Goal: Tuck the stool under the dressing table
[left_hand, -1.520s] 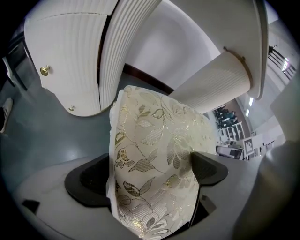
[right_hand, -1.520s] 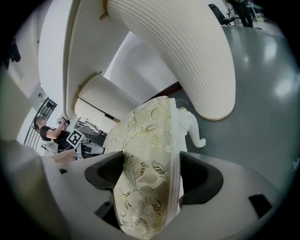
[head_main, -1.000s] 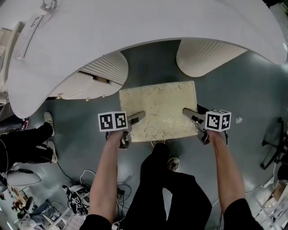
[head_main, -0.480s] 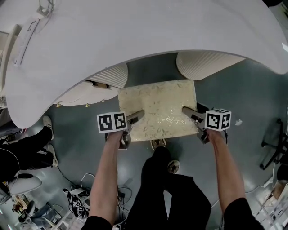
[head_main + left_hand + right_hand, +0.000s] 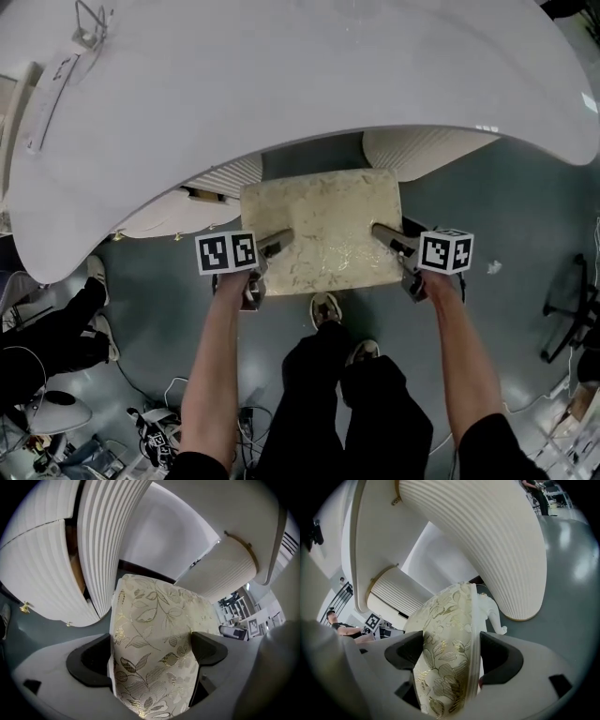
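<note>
**A:** How should this push go?

**B:** Straight and level, I'd judge. The left gripper (image 5: pixel 278 244) and the right gripper (image 5: pixel 382 233) are each clamped on a side edge of the stool (image 5: pixel 319 225). Equal pressure from both should keep it centred between the ribbed pedestals (image 5: pixel 228 176). Its far edge sits at the rim of the dressing table (image 5: pixel 281 84), and most of the seat shows in front.

**A:** And the count?

**B:** One stool, one dressing table, two ribbed pedestals, two grippers.

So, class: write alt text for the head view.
From above, a left hand-held gripper and right hand-held gripper clamp a leaf-patterned stool by its sides, its far edge at the gap between two ribbed pedestals of a white dressing table.
</note>
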